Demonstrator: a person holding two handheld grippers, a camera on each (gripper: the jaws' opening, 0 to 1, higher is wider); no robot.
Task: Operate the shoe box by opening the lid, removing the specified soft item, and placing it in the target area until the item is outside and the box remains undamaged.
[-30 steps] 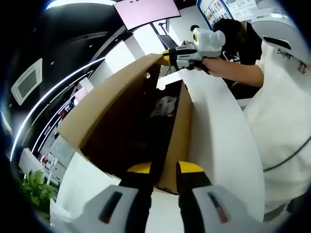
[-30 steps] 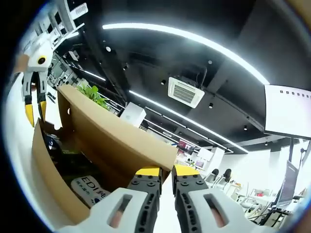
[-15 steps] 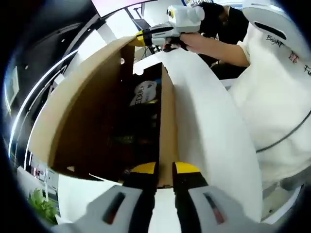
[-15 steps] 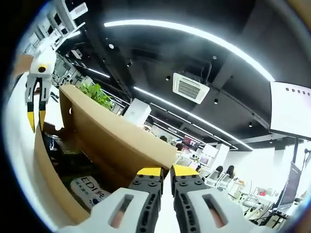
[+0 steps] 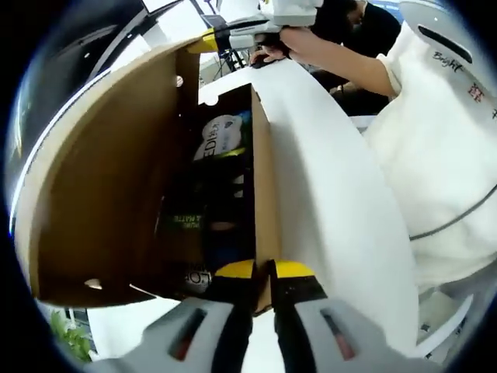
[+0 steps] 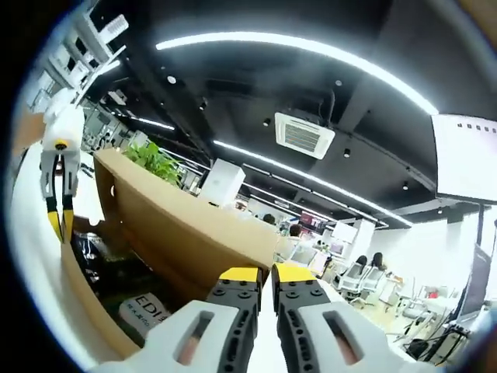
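The brown cardboard shoe box (image 5: 262, 179) lies lengthwise on a white table (image 5: 334, 202), its lid (image 5: 101, 171) raised on the left side. Inside it are dark items and a white soft pack (image 5: 221, 132) with printed letters. My left gripper (image 5: 264, 272) is shut on the near end of the box's wall. My right gripper (image 5: 203, 39) pinches the lid's far corner. In the right gripper view, my right gripper (image 6: 266, 273) is shut on the lid's edge (image 6: 178, 225), the white pack (image 6: 144, 307) lies below, and the left gripper (image 6: 60, 225) stands at the box's far end.
A person in a white top (image 5: 435, 140) stands close along the table's right edge, an arm reaching to the box's far end. Another person in black sits behind. A green plant (image 6: 155, 159) and office desks lie beyond the lid.
The lid has swung up and further open. The left gripper's view has closed in over the box, showing more of the inside. The left jaws have narrowed onto the wall.
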